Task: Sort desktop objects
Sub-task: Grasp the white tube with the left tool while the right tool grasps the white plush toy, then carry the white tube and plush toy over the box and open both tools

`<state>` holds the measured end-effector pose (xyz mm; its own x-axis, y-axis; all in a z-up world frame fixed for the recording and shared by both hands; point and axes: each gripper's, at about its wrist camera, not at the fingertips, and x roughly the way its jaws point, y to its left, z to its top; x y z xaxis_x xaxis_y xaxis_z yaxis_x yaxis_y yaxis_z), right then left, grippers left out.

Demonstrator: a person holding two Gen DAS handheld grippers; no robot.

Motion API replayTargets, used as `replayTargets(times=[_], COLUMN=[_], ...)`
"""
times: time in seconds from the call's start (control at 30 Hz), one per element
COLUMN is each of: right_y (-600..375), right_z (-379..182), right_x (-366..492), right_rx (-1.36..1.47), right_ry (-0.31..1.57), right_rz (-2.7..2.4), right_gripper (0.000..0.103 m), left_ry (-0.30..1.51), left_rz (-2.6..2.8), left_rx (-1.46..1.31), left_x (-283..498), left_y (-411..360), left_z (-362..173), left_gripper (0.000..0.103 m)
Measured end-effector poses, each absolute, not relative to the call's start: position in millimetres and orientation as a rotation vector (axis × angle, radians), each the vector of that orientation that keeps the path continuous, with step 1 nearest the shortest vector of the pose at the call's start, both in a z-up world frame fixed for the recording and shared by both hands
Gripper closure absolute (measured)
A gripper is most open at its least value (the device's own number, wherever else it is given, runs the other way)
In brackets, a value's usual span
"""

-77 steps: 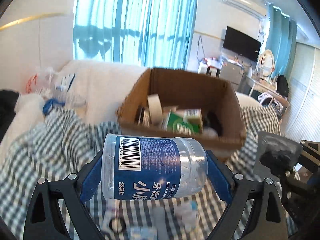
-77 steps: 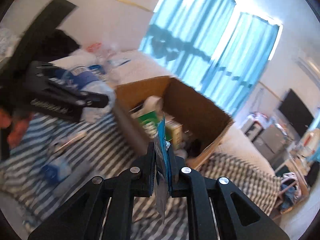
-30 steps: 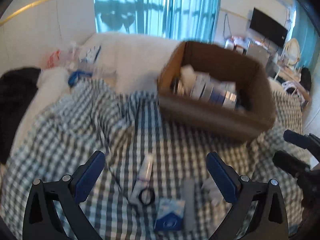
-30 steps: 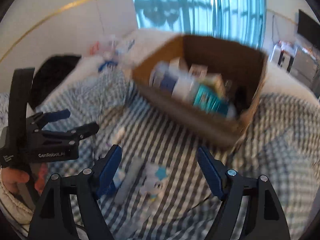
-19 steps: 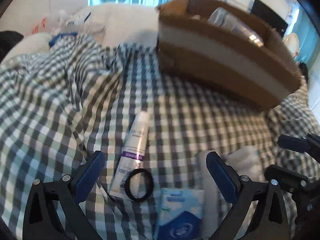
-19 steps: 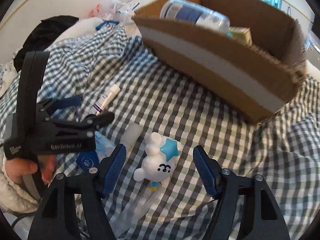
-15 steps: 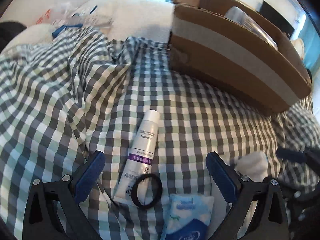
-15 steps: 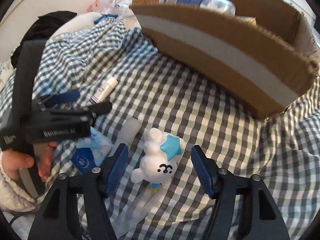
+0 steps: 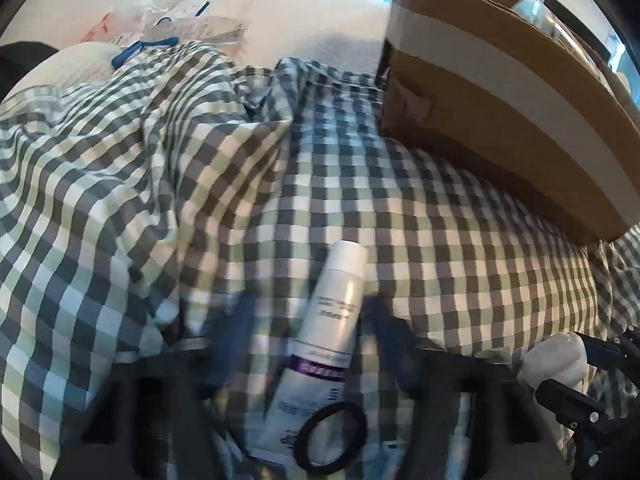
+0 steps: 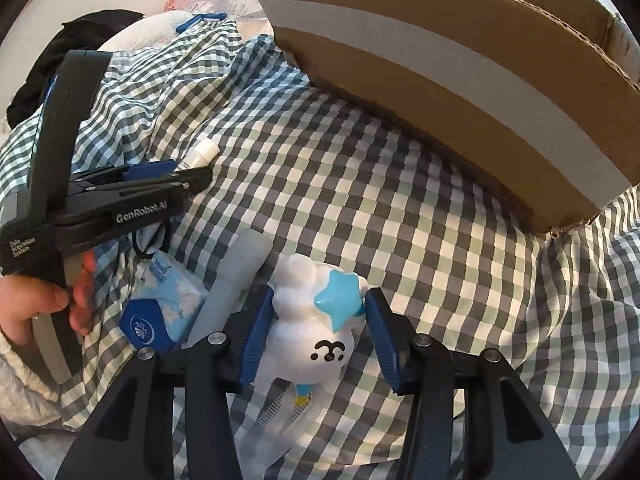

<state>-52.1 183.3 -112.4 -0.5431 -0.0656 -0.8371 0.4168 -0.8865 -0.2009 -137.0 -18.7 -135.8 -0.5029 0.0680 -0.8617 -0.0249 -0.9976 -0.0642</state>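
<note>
**Both grippers down on the next two items, jaws closing**

Since the earlier frames both grippers have dropped from the box to the checked cloth, each empty of what it carried before. Right gripper: jaws closing, white toy with blue star sits between the blue pads; left pad looks at or nearly on it, right pad just short, so not gripped yet. Left gripper: jaws closing, motion-blurred; white tube lies between them, cap pointing to 12 o'clock. Contact cannot be told through the blur.

Progress, as a judgement: partway. Cardboard box at 1 o'clock already holds a clear bottle and more. Still on the cloth: tube, toy, black hair tie lying over the tube's tail, blue tissue pack at 9 o'clock of the toy, a pale flat strip beside it, a clear comb-like piece under the toy.

Hard to make out: box contents mostly hidden by its near wall; left fingers smeared; hand cut off at the edge; the clutter at 11 o'clock beyond the cloth is unreadable.
</note>
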Motion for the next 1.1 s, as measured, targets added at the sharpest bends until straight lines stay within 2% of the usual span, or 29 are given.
replayTargets(times=[0.03,0.07,0.1,0.47,1.1], right_y=[183.8,184.6,185.9,192.5,195.1], right_z=[-112.4,-112.8,-113.0,-104.2,-43.7], right_x=[-52.0,-52.2,-52.6,-45.6,-0.9], right_rx=[1.321,1.323,1.326,1.291,1.070], right_ry=[0.553,0.551,0.541,0.490,0.441], right_rz=[-2.475,-2.474,-2.474,-2.492,-2.583], right_gripper=[0.056,0.056,0.056,0.057,0.057], left_ry=[-0.080,-0.084,-0.071,-0.171,-0.220], left_rz=[2.669,2.671,2.675,2.720,2.763], left_rx=[-1.534,-1.529,-1.526,-1.338,-1.052], left_x=[-136.8,-136.2,-135.4,-109.7,-62.9], left_y=[-20.4,-21.2,-21.2,-31.7,-27.5], left_z=[-136.1,-135.4,-134.4,-105.0,-37.8], left_gripper=[0.061,0.074,0.077,0.078,0.078])
